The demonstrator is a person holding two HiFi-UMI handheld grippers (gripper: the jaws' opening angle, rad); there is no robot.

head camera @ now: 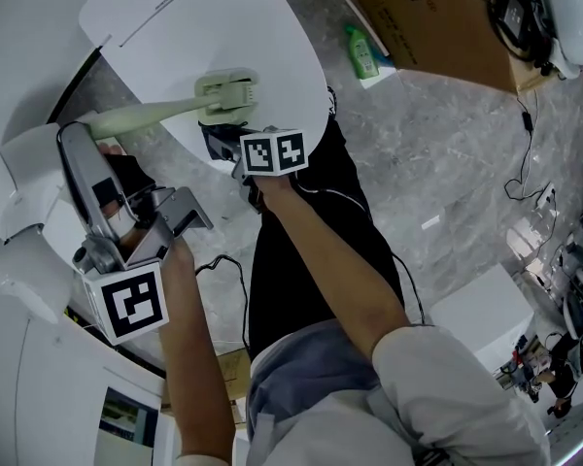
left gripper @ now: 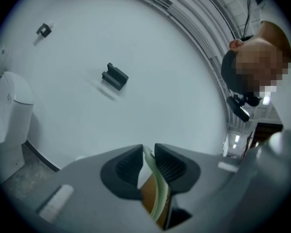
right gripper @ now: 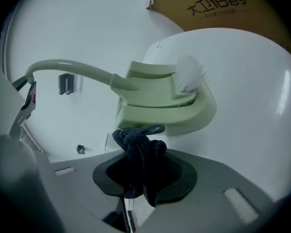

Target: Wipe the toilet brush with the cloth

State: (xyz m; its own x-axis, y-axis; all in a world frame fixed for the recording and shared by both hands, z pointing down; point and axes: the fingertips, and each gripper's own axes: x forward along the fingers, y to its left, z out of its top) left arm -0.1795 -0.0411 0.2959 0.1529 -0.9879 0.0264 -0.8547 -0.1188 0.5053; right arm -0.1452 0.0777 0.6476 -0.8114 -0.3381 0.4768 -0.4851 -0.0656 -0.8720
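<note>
A pale green toilet brush [head camera: 225, 93] lies over the white toilet lid [head camera: 175, 17], its handle [head camera: 141, 115] running left. My left gripper [head camera: 105, 153] is shut on the end of that handle; in the left gripper view the green handle [left gripper: 150, 161] sits pinched between the dark pads. My right gripper [head camera: 225, 136] holds a bunched dark cloth [right gripper: 138, 147] just below the brush head [right gripper: 160, 98]. White bristles [right gripper: 190, 74] show on the head's upper right. The cloth touches or nearly touches the head's underside.
A cardboard box [head camera: 437, 17] and a green bottle [head camera: 361, 51] stand on the marbled floor beyond the lid. Cables [head camera: 525, 124] trail at the right. White toilet parts [head camera: 19, 192] crowd the left. A black wall hook [left gripper: 115, 76] and a person's head [left gripper: 257, 62] appear in the left gripper view.
</note>
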